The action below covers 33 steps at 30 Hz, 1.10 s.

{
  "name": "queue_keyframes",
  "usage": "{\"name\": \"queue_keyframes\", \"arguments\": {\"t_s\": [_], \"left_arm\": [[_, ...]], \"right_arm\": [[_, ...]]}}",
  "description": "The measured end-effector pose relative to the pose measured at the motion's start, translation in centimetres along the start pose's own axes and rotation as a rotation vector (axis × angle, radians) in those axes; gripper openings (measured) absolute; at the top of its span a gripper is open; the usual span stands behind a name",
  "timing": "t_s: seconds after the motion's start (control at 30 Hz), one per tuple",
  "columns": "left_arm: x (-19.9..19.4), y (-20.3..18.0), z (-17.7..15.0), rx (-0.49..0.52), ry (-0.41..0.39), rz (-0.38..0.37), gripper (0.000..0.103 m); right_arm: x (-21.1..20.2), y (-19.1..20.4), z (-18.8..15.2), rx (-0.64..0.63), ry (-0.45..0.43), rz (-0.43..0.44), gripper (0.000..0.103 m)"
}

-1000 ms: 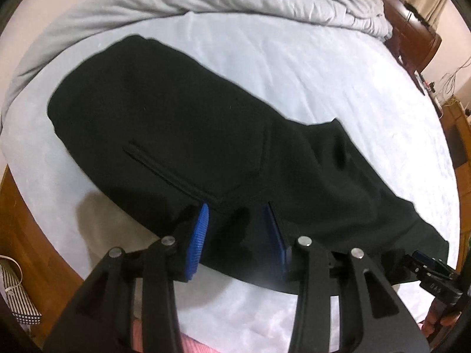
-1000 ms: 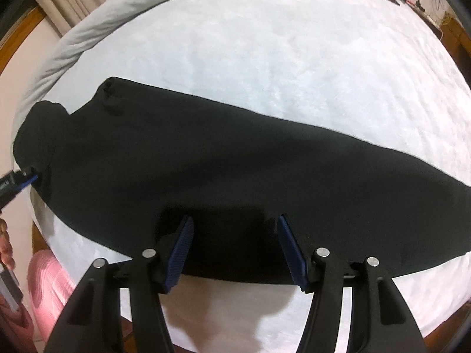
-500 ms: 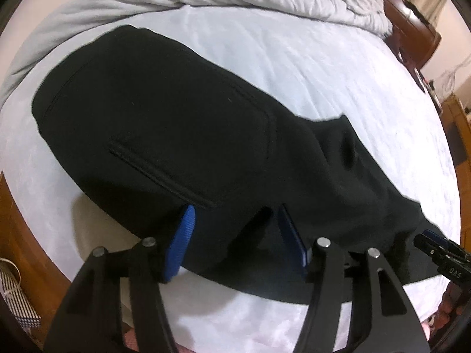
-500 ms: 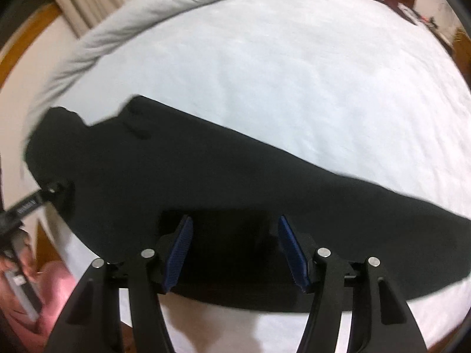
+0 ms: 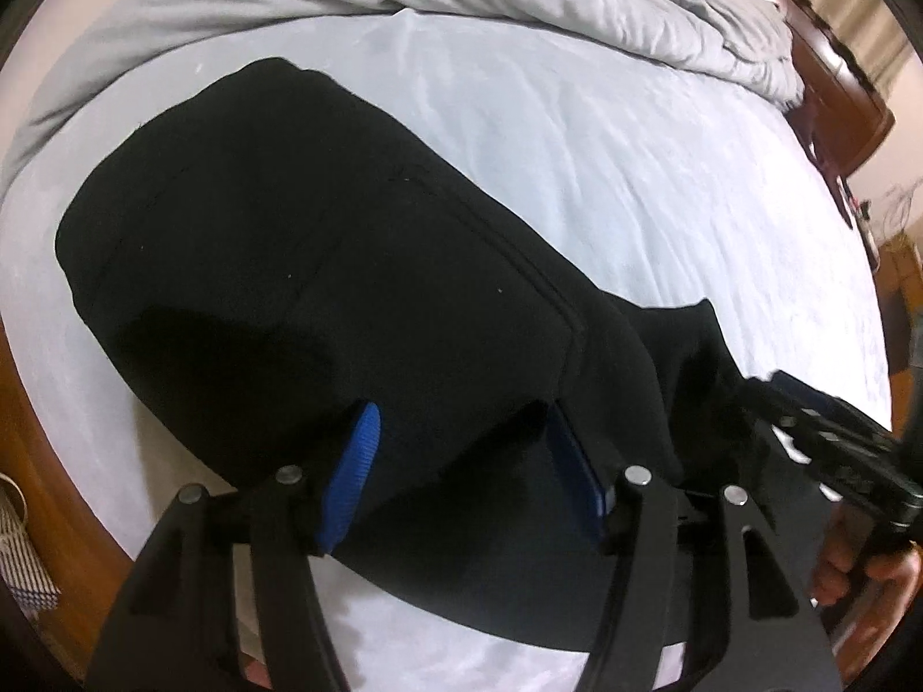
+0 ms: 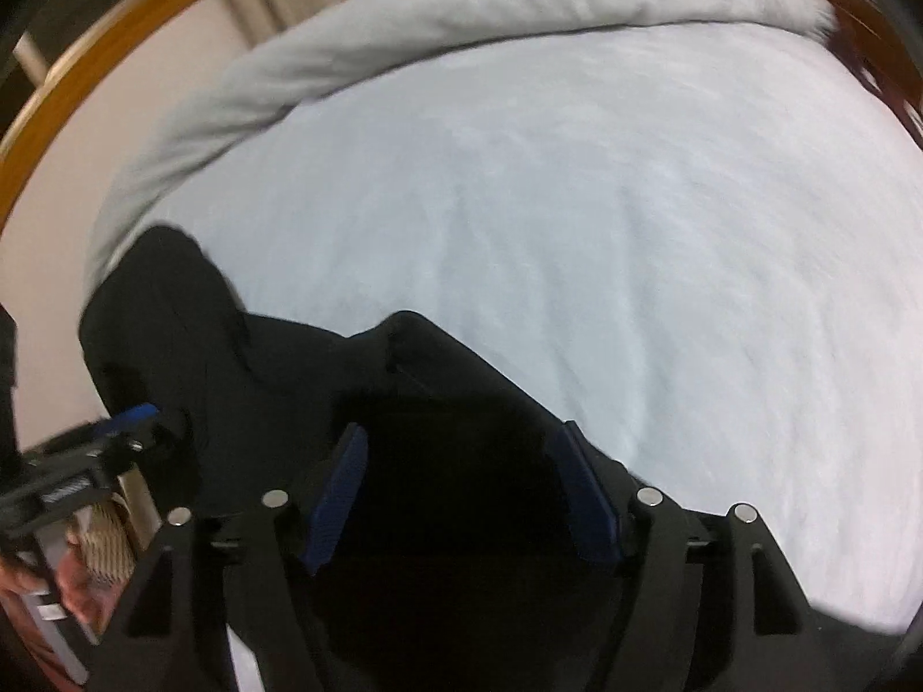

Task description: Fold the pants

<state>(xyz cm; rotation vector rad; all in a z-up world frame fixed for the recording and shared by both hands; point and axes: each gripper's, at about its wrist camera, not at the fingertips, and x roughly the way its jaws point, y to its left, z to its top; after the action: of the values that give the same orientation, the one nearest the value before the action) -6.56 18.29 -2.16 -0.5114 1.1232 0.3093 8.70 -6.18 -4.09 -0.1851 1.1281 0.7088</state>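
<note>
While the black pants [image 5: 323, 288] are lying on the pale bed sheet [image 5: 606, 161], the left gripper [image 5: 461, 473] is hovering over their near edge, fingers spread, gripping nothing. Beside it, the right gripper [image 6: 461, 496] has just been widening its fingers, dark cloth lying loose between them.

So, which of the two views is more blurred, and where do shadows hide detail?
Right wrist view: the white sheet is smeared by motion blur. Left wrist view: sharper; the black pants show seams, but shadow swallows the cloth near the left tongs.
</note>
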Motion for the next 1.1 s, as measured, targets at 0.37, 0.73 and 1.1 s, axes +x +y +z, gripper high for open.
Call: {"name": "queue_keyframes", "arguments": {"t_s": [0.37, 0.73, 1.1], "left_arm": [[0.2, -0.4, -0.8, 0.053, -0.023, 0.024, 0.07], [0.7, -1.5, -1.6, 0.108, -0.052, 0.082, 0.077], [0.0, -2.1, -2.1, 0.113, -0.063, 0.122, 0.078]], "right_arm": [[2.9, -0.2, 2.1, -0.004, 0.002, 0.172, 0.007], [5.1, -2.5, 4.7, 0.1, -0.027, 0.083, 0.0], [-3.4, -5.9, -6.4, 0.158, 0.005, -0.007, 0.014]]}}
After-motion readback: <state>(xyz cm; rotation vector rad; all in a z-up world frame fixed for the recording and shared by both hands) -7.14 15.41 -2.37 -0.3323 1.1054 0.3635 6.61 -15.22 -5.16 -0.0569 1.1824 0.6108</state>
